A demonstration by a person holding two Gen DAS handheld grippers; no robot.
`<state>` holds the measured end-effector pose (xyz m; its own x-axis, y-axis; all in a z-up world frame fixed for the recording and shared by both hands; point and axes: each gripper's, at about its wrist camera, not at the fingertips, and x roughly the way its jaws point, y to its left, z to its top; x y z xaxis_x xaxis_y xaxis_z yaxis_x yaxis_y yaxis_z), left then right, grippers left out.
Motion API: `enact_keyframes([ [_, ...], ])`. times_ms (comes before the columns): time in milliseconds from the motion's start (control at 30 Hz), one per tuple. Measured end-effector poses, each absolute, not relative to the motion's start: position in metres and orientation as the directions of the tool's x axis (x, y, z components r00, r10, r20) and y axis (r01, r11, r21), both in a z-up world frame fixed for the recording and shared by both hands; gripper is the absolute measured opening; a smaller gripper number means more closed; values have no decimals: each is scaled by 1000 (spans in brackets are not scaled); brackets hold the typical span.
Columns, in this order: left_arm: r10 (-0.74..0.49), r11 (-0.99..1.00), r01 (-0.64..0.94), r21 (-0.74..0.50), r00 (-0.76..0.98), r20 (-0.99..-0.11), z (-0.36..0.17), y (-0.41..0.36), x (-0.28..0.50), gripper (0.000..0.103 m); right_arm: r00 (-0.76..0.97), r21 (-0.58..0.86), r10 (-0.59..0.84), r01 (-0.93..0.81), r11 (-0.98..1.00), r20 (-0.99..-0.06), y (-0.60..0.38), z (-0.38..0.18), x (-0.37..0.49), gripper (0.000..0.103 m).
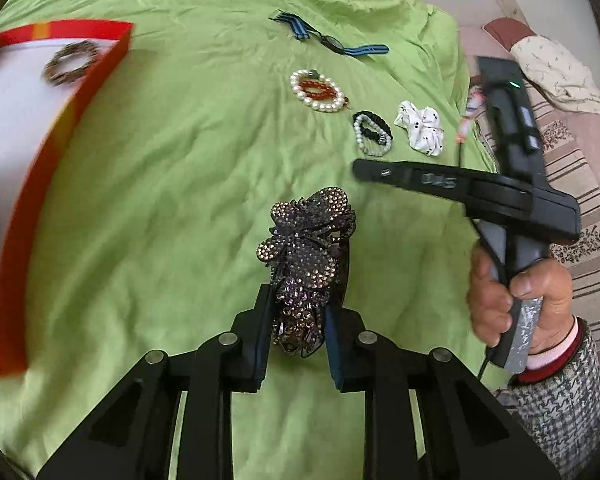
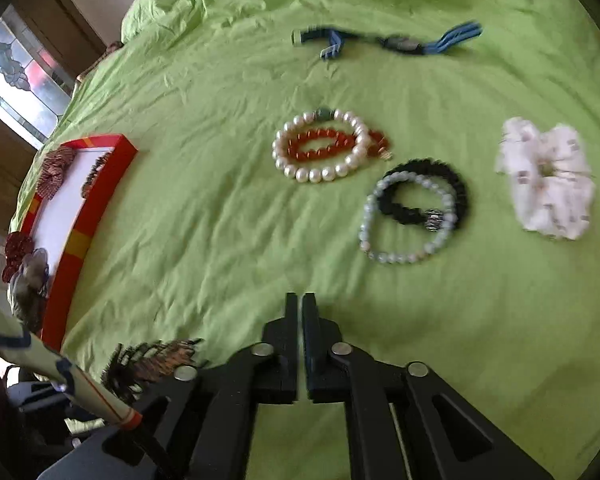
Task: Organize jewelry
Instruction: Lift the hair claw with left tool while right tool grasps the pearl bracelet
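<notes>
The left gripper (image 1: 296,336) fingers grip the rhinestone clip (image 1: 306,256), long axis running forward, the tray (image 1: 60,152) apparently lying toward the bed's left edge; the right gripper (image 2: 300,312) fingers are closed, empty.

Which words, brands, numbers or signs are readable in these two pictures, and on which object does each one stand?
Raised lettering on the arm of the right gripper, seen from the left wrist view: too blurred to read.
Red box: coloured stripes only, no text.
Nothing else bears writing in either view.
</notes>
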<state>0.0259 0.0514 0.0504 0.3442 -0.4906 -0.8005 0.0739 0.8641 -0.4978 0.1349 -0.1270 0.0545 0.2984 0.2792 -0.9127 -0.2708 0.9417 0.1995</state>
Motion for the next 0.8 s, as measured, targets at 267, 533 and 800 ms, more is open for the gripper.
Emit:
enact_keyframes([
  [267, -417, 901, 61, -430, 397, -818, 47, 68, 15, 25, 425, 113, 242, -306, 945, -873, -91, 81, 164, 50],
  [533, -466, 881, 115, -459, 384, -797, 36, 69, 22, 42, 369, -28, 108, -345, 938, -923, -60, 33, 225, 44],
  [800, -506, 856, 114, -504, 389, -770, 33, 73, 26, 32, 265, 95, 185, -319, 943, -946, -75, 30, 220, 10],
])
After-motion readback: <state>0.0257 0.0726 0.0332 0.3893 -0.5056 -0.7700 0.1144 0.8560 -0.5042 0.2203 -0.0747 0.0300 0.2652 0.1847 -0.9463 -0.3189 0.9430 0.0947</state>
